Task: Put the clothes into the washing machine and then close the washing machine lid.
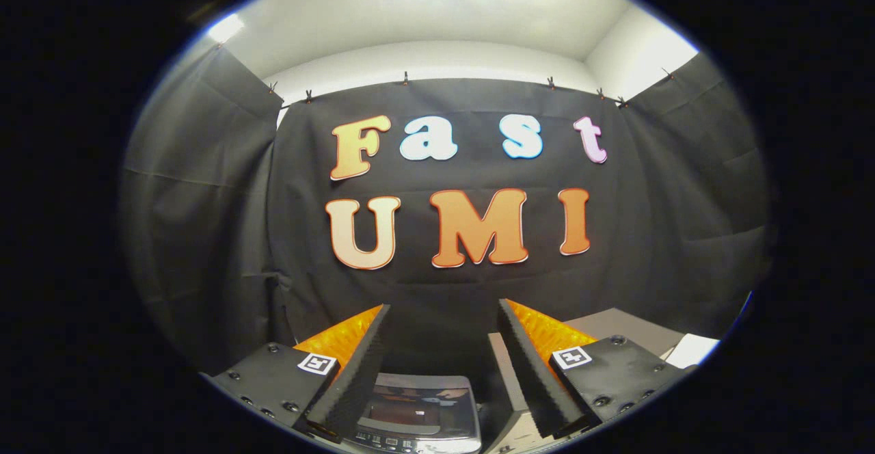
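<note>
Hovering apart, hand-held gripper (443, 344) fingers empty; one washing machine (418, 413) below.

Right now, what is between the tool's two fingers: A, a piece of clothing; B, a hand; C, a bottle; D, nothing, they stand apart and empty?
D: the tool is open, its fingers spread with only the washing machine seen below the gap.

Fisheye rides on the gripper (443, 314), facing level along its two spread fingers (359, 365) at the booth's back wall (444, 290). It sits high, well back. Washing machine (417, 409) is close below, between the fingers, seen from above.
</note>
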The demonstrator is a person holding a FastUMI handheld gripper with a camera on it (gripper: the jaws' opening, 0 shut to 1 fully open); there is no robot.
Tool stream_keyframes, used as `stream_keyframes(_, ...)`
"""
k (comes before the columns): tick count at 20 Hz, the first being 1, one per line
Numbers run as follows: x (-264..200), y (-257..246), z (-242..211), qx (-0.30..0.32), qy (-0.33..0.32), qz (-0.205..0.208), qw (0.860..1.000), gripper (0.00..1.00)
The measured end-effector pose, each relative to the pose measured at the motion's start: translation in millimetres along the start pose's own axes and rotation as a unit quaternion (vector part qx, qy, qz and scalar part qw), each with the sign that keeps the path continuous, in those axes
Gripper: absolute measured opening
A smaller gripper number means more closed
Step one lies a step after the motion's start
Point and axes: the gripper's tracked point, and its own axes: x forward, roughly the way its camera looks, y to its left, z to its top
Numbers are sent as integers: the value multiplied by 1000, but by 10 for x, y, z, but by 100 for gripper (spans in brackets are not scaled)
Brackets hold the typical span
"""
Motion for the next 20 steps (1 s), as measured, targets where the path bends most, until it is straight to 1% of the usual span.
stream_keyframes(8, -558, -362, 363, -25, -18, -38, 999, 99)
stream_keyframes(15, -773, -517, 533, -45, -26, -62, 997, 99)
stream_keyframes(20, -759, -529, 477, -33, -21, -63, 997, 99)
